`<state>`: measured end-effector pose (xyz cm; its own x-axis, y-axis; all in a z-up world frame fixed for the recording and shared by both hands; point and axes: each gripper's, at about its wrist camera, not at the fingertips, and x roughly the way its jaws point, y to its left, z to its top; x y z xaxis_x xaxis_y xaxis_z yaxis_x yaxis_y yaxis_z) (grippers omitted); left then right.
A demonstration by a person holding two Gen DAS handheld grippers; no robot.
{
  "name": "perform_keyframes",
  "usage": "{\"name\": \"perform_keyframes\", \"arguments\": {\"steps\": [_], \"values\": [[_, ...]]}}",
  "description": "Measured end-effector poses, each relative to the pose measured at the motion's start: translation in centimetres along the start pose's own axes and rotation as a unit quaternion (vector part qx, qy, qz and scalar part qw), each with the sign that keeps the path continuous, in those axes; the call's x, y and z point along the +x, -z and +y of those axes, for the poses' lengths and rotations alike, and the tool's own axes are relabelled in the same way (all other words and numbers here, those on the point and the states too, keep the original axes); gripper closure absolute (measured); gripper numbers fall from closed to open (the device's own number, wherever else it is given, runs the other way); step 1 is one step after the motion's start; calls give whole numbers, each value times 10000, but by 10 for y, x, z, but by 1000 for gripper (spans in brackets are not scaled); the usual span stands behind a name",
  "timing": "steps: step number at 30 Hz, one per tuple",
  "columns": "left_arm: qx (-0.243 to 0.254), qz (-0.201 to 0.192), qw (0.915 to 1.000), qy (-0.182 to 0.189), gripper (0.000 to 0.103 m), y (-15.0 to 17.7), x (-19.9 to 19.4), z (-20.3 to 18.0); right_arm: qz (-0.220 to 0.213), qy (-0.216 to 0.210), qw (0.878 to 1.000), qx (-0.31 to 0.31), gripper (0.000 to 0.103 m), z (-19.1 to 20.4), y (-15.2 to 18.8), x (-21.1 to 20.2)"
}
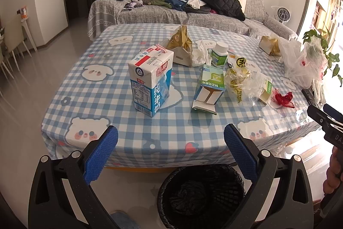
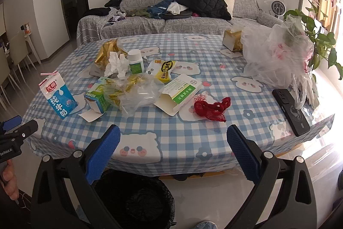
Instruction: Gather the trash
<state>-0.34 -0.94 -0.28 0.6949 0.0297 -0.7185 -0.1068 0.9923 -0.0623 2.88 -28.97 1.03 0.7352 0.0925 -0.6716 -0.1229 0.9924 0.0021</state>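
**Both grippers wide, nothing held; trash spread on table, bin below near edge**

Left wrist view: left gripper (image 1: 170, 138) held over near table edge, jaws spread wide, empty. Milk carton (image 1: 150, 80) upright on checked tablecloth (image 1: 120, 119), straw on top. Green-and-white box (image 1: 209, 89) to its right, bottom flaps open. Crumpled clear wrapper (image 1: 244, 83) just beside box; red foil wrapper (image 1: 284, 99) farther right. White tissue (image 1: 200, 53) and green-labelled pill bottle (image 1: 219, 53) behind. Black mesh bin (image 1: 201, 196) on floor below table edge, black liner inside.

Right wrist view: right gripper (image 2: 173, 138) jaws likewise wide apart, empty. Red foil wrapper (image 2: 211, 108) ahead, beside open flat box (image 2: 178, 96). Black phone (image 2: 291, 112) at right edge, well apart from the trash. Plastic bag (image 2: 278, 57) beyond phone.
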Motion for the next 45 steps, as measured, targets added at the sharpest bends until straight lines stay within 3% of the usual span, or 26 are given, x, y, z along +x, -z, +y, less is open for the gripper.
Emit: {"name": "perform_keyframes", "arguments": {"steps": [20, 35, 45], "values": [[-16, 59, 9999, -123, 6, -10, 10, 12, 62, -49, 10000, -30, 7, 8, -7, 11], [-166, 241, 9991, -316, 6, -45, 76, 41, 295, -340, 9984, -348, 7, 52, -46, 81], [-164, 430, 9987, -199, 6, -63, 126, 44, 535, -442, 9969, -377, 7, 69, -70, 140]]}}
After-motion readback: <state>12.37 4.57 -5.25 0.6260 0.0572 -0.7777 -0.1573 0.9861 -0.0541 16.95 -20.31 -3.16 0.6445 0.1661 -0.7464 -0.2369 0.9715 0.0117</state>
